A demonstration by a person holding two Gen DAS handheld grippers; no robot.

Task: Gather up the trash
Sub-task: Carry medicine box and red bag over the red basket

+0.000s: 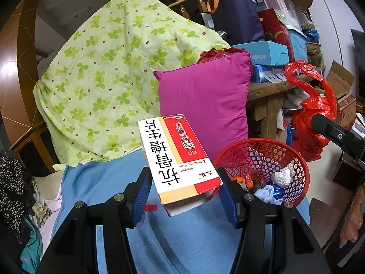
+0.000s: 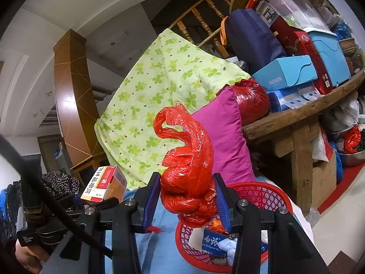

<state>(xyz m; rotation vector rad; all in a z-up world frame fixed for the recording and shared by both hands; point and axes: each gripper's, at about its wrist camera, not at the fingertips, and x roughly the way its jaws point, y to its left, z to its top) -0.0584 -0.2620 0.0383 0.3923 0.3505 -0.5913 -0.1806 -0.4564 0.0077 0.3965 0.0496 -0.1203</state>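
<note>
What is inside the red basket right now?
The red basket holds a crumpled white wad, blue wrappers, orange scraps and a printed packet. Anything deeper is covered by that litter and by the gripper fingers.

Wooden stair railing (image 2: 205, 22) behind a cluttered wooden table (image 2: 296, 118).

"Kanggu Zengsheng Pian" on medicine box (image 1: 180, 157), "FASHION" on blue box (image 1: 267, 56)
</note>
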